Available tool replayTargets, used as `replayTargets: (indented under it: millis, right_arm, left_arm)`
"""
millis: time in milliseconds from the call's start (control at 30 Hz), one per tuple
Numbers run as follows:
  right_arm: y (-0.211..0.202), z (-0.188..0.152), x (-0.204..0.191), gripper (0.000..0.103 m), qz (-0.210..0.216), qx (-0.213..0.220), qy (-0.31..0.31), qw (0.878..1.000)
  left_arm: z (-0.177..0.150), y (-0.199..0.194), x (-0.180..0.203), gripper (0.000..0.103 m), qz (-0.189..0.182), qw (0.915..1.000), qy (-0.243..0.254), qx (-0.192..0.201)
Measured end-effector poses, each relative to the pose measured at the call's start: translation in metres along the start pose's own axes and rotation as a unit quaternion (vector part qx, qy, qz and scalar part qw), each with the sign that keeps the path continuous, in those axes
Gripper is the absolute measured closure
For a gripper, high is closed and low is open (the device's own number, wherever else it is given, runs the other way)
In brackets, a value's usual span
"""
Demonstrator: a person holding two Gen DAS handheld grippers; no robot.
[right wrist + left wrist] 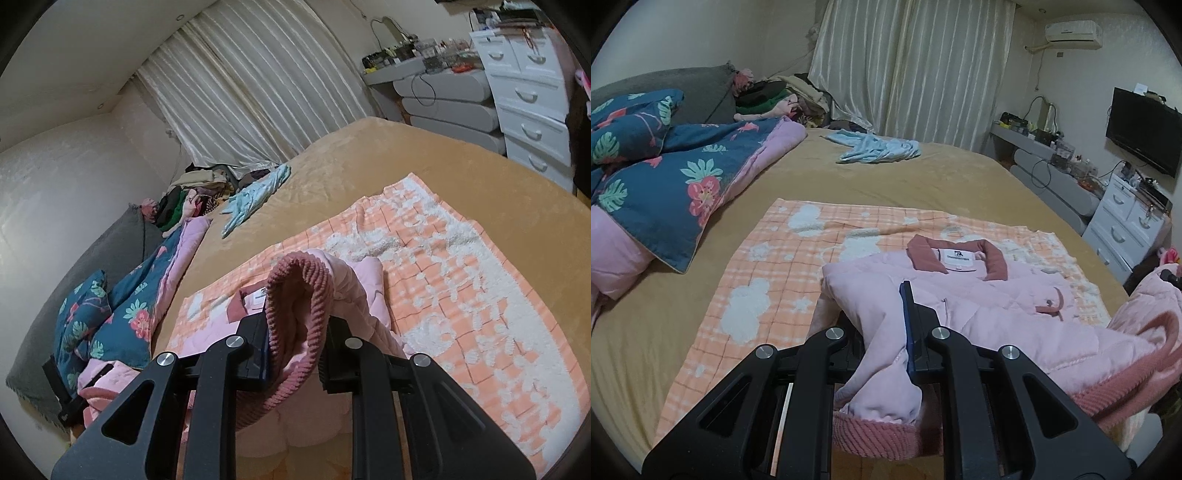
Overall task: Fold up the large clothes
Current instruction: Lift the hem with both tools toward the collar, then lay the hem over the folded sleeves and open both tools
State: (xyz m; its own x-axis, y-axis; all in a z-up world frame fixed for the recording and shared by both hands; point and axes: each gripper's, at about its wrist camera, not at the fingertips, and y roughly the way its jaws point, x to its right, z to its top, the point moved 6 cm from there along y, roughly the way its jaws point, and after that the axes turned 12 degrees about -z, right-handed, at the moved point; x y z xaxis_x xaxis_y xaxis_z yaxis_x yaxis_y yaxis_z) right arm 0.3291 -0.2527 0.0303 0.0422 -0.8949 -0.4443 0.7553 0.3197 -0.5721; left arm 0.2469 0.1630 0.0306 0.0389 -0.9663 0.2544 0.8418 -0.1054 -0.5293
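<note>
A pink quilted jacket (979,295) with a dark pink corduroy collar (993,258) lies on an orange checked blanket (768,280) on the bed. My left gripper (886,339) is shut on the jacket's bottom hem, with the ribbed pink band (875,432) hanging below the fingers. My right gripper (295,339) is shut on the ribbed pink hem (295,295) of the same jacket (365,291), lifted above the blanket (461,280). The right gripper shows at the left wrist view's right edge (1167,275).
A tan bedspread (886,181) covers the bed. A blue floral quilt (665,184) is bunched at the left. A light blue garment (879,147) lies at the far side. White drawers (1123,225) and a TV (1145,129) stand at the right.
</note>
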Motion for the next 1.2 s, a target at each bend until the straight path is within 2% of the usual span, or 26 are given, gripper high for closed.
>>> replayTargets:
  millis: [333, 433, 533, 600, 700, 967, 1033, 1100, 1167, 1200]
  right_arm:
    - [0.035, 0.011, 0.006, 0.083, 0.002, -0.024, 0.016, 1.000]
    - [0.044, 0.014, 0.008, 0.080, 0.010, -0.035, 0.026, 0.999]
    - [0.051, 0.017, 0.009, 0.070, 0.042, -0.045, 0.051, 0.997]
    - [0.052, 0.020, 0.008, 0.056, 0.067, -0.045, 0.067, 0.994]
    - [0.046, 0.023, 0.003, 0.041, 0.096, -0.025, 0.077, 0.992]
    - [0.014, 0.020, -0.001, 0.024, 0.115, 0.085, 0.052, 0.988]
    - [0.011, 0.013, 0.000, 0.020, 0.108, 0.097, 0.043, 0.988]
    - [0.016, 0.001, -0.001, 0.015, 0.080, 0.095, 0.020, 0.992]
    - [0.029, -0.013, -0.001, 0.015, 0.028, 0.085, -0.015, 0.996]
    - [0.042, -0.024, 0.000, 0.015, -0.017, 0.072, -0.048, 0.996]
  left_arm:
    - [0.003, 0.023, -0.008, 0.096, 0.008, 0.9999, 0.000, -0.012]
    - [0.003, 0.030, -0.012, 0.096, 0.009, 0.9998, -0.002, -0.017]
    - [0.004, 0.037, -0.014, 0.096, 0.010, 0.9997, -0.003, -0.021]
    - [0.005, 0.041, -0.015, 0.096, 0.009, 0.9997, -0.004, -0.022]
    - [0.005, 0.043, -0.016, 0.096, 0.009, 0.9997, -0.005, -0.024]
    - [0.006, 0.056, -0.020, 0.096, 0.007, 0.9995, -0.007, -0.031]
    - [0.007, 0.058, -0.021, 0.096, 0.007, 0.9994, -0.008, -0.031]
    - [0.007, 0.061, -0.023, 0.096, 0.007, 0.9994, -0.012, -0.032]
    - [0.006, 0.063, -0.025, 0.095, 0.008, 0.9993, -0.017, -0.032]
    - [0.006, 0.064, -0.026, 0.095, 0.009, 0.9993, -0.020, -0.032]
